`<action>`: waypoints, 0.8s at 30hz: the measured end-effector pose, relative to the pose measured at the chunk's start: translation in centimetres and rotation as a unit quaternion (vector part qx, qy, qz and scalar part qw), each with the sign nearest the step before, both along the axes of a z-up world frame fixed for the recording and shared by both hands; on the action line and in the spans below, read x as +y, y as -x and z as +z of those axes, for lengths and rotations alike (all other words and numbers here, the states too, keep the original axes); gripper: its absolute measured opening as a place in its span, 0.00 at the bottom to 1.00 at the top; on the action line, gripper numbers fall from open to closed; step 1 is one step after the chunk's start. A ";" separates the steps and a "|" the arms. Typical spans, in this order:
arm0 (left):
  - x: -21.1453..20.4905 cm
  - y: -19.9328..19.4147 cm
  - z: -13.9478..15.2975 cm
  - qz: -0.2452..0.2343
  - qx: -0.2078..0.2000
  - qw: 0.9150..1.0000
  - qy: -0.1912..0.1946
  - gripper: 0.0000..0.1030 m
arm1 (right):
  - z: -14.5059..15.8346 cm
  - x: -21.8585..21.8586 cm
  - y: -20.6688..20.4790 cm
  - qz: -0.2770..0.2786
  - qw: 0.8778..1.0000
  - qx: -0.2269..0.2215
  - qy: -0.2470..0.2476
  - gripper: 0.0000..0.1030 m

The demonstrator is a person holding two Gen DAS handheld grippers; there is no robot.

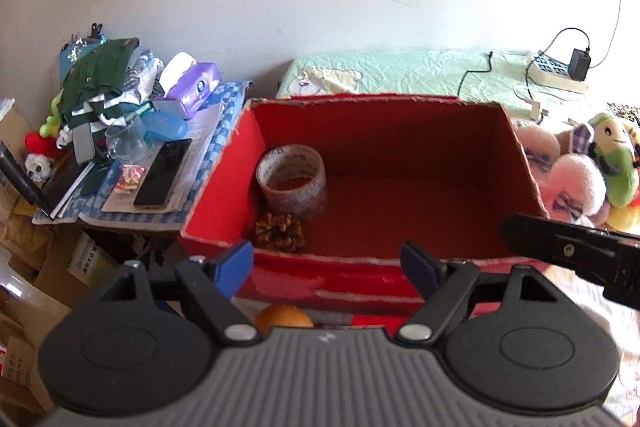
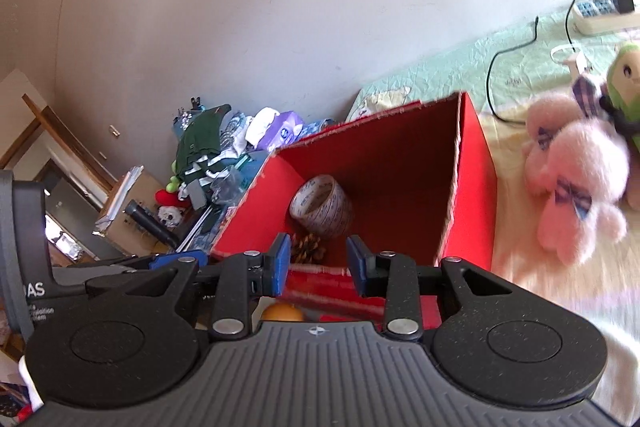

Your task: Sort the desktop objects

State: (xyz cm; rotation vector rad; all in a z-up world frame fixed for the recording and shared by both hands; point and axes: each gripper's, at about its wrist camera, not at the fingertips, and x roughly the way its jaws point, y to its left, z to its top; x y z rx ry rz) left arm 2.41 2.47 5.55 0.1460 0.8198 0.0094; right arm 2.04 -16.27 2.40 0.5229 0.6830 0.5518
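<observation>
We hold both grippers just near of the red box (image 1: 360, 131), which already keeps 1 tape roll (image 1: 292, 181) and 1 pine cone (image 1: 280, 231) in its left part. The left gripper (image 1: 328, 263) gapes wide and empty; the right gripper (image 2: 318, 261) is narrower, also empty. We judge we are between picks: next comes the orange (image 1: 284, 319) near of the box, needing a downward reach.

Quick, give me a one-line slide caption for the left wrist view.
Open left gripper poised before an open red cardboard box holding a clear tape roll and brown pine cone.
</observation>
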 end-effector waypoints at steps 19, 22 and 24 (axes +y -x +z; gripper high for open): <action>-0.5 4.8 -7.4 -0.097 0.087 0.990 0.062 0.78 | -8.4 -0.5 1.7 -0.003 0.987 0.155 -0.037 0.35; 0.3 4.3 -8.6 -0.096 0.105 0.986 0.092 0.79 | -8.9 0.1 1.6 0.004 0.986 0.163 -0.032 0.36; 0.6 4.0 -9.3 -0.093 0.113 0.984 0.103 0.79 | -9.3 0.2 1.5 0.008 0.985 0.169 -0.031 0.36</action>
